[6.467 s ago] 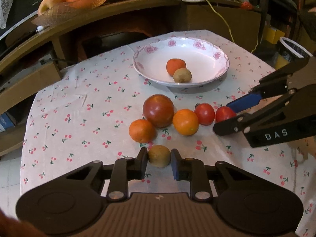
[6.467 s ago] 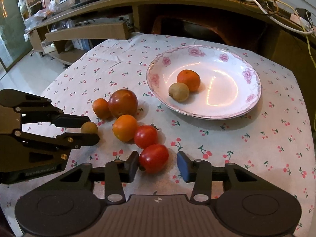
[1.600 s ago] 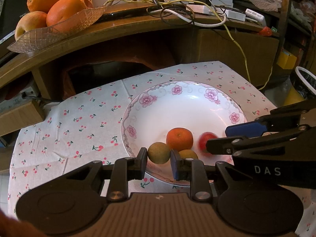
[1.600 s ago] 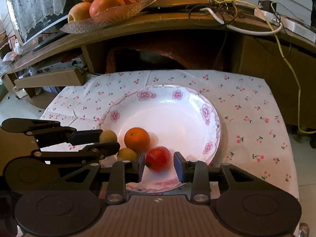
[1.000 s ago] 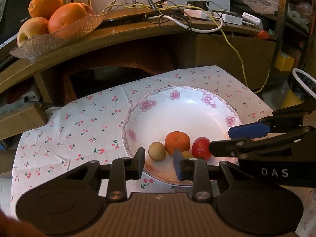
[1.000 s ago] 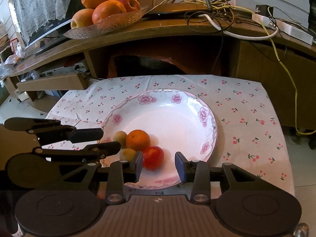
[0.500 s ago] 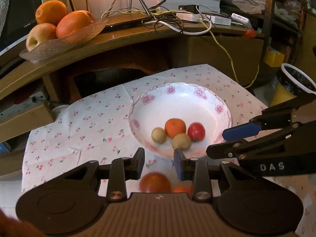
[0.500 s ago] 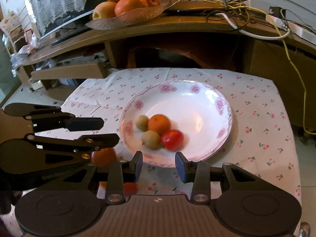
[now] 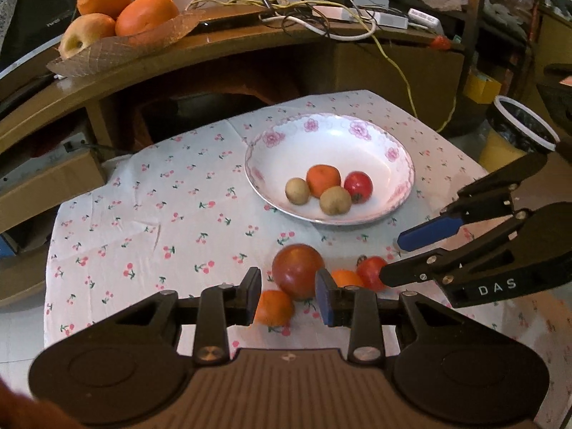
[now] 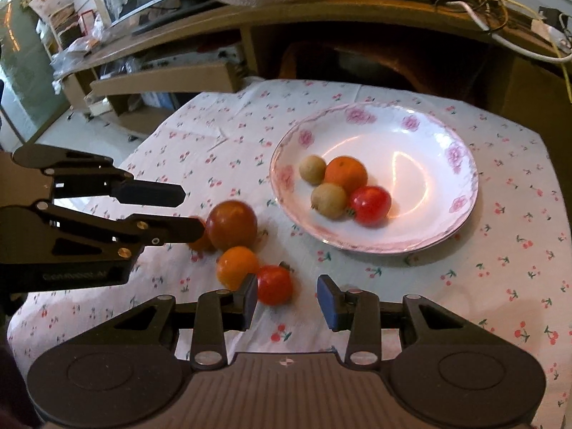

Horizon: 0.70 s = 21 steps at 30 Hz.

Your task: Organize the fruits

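A white floral plate (image 9: 400, 164) (image 10: 429, 136) holds a tangerine (image 9: 323, 180), two brown kiwis (image 9: 297, 191) (image 9: 335, 200) and a red tomato (image 9: 358, 186). On the cloth lie a big dark-red tomato (image 9: 297, 270) (image 10: 231, 224), an orange (image 10: 237, 265), a small tangerine (image 9: 274, 307) and a red tomato (image 10: 274, 285) (image 9: 370, 272). My left gripper (image 9: 287, 298) is open and empty, above the big tomato and tangerine. My right gripper (image 10: 287, 300) is open and empty, with the red tomato by its left finger.
The small table has a cherry-print cloth (image 9: 143, 221). Behind it stands a curved wooden desk (image 9: 214, 46) with a glass fruit dish (image 9: 118, 41) and cables. A bin (image 9: 514, 136) stands at the right. A cardboard box (image 10: 161, 78) lies at the back left.
Both grippers have let go of their fruit in the plate, a kiwi and a red tomato, and have pulled back and up. The loose fruits on the cloth are back in view.
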Tool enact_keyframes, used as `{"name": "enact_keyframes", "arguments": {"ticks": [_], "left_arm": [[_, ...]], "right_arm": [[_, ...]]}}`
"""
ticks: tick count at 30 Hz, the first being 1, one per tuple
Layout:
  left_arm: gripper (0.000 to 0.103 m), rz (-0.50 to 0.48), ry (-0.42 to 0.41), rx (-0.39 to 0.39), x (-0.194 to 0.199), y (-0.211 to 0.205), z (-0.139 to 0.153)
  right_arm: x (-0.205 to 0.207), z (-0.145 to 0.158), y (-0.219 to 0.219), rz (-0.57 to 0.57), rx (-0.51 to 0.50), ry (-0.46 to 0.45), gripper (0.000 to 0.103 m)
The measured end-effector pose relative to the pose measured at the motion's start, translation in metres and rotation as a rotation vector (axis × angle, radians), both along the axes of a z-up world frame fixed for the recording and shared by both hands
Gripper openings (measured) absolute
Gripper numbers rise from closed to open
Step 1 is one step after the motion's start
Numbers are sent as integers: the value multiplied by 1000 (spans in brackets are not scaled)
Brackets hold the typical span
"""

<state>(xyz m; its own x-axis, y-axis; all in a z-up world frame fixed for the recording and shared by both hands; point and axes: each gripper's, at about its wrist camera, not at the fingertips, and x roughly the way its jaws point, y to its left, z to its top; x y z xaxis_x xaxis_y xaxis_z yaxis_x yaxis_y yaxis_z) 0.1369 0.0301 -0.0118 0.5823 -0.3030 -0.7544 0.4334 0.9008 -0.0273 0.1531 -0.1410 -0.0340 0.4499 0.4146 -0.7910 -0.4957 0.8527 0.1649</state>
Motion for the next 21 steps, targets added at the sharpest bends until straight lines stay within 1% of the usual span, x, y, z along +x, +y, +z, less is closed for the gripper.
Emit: {"name": "enact_keyframes", "arguments": {"ticks": [4, 7, 10, 12, 17, 21], "left_arm": [[40, -33, 10, 8, -4, 1, -3], [40, -41, 17, 20, -6, 2, -7], [40, -41, 23, 25, -6, 5, -10], [40, -41, 25, 28, -7, 6, -10], [40, -39, 29, 36, -6, 10, -13], [43, -39, 33, 40, -3, 11, -17]], "right_arm": [[-3, -2, 3, 50, -11, -3, 39], [-5, -6, 7, 88, -31, -8, 39], [-5, -8, 12, 120, -31, -10, 39], [-5, -10, 15, 134, -39, -17, 41], [-2, -17, 19, 152, -73, -29, 41], [-2, -19, 23, 158, -83, -55, 41]]}}
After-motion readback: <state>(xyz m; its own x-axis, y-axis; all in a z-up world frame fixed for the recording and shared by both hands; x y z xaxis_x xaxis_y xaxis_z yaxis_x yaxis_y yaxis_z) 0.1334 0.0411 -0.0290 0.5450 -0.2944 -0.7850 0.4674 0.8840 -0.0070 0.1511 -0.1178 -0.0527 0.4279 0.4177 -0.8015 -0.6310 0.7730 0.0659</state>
